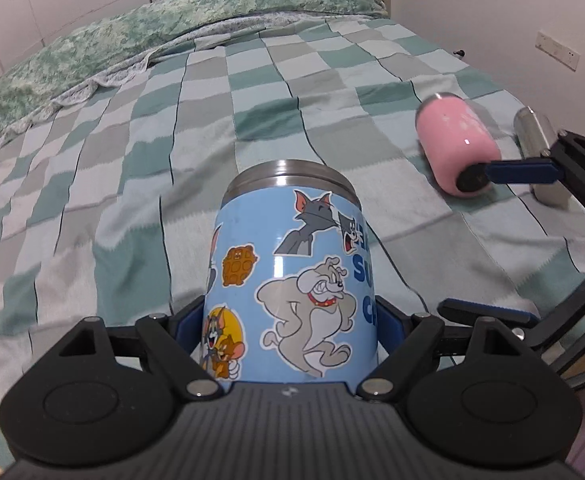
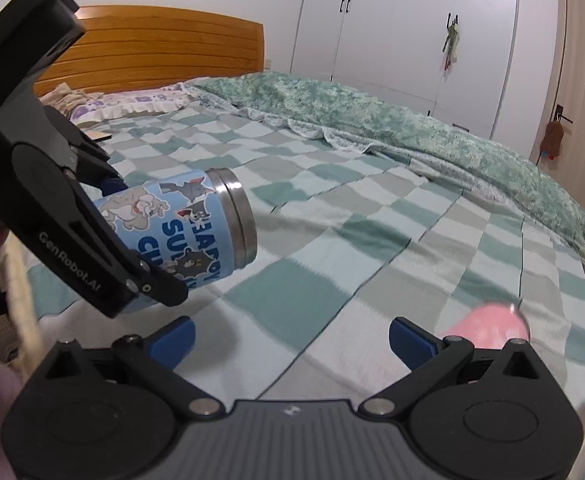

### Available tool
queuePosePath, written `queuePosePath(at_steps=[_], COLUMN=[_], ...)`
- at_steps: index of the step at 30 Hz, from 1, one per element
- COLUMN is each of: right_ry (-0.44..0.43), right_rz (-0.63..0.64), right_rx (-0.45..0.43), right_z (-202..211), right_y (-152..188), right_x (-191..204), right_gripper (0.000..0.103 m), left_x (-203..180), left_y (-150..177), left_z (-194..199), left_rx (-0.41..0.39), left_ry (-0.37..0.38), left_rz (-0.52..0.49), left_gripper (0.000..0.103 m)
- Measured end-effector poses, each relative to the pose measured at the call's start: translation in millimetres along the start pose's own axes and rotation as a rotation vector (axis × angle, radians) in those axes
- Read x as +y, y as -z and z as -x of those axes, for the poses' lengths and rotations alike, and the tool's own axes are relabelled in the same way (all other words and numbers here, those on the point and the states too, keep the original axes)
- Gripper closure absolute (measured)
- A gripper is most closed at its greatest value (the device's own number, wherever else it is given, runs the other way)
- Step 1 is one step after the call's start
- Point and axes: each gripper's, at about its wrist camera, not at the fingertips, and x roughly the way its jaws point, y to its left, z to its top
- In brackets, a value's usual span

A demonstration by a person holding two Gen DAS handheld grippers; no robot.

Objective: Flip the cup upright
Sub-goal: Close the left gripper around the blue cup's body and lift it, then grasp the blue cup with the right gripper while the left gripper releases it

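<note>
A light blue cartoon-sticker cup point(image 1: 288, 280) with a steel rim is held between the fingers of my left gripper point(image 1: 288, 328), which is shut on it. In the right wrist view the cup point(image 2: 184, 224) is tilted on its side above the bed, steel rim pointing right. My right gripper point(image 2: 292, 336) is open and empty, low over the bedspread; it also shows in the left wrist view point(image 1: 472, 240) at the right. A pink cup point(image 1: 456, 148) lies on its side on the bed, next to the right gripper's far finger; it shows blurred in the right wrist view point(image 2: 488, 326).
The checked green and white bedspread point(image 1: 172, 160) covers the bed. A silver cylinder point(image 1: 540, 152) lies beyond the pink cup. A green quilt point(image 2: 372, 120) is bunched along the far side. A wooden headboard point(image 2: 164, 52), white wardrobes point(image 2: 392, 40) and a door point(image 2: 584, 120) stand behind.
</note>
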Motion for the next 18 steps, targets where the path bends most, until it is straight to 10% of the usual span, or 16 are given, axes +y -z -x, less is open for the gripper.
queuePosePath(at_steps=[18], right_ry=[0.039], right_rz=[-0.026], right_rx=[0.086], right_z=[46.1], right_y=[64.3], right_x=[6.3], right_gripper=[0.0], left_x=[-47.1], left_y=[52.1], left_z=[-16.7], left_rx=[0.052], left_ry=[0.01], left_rz=[0.101], left_gripper=[0.018])
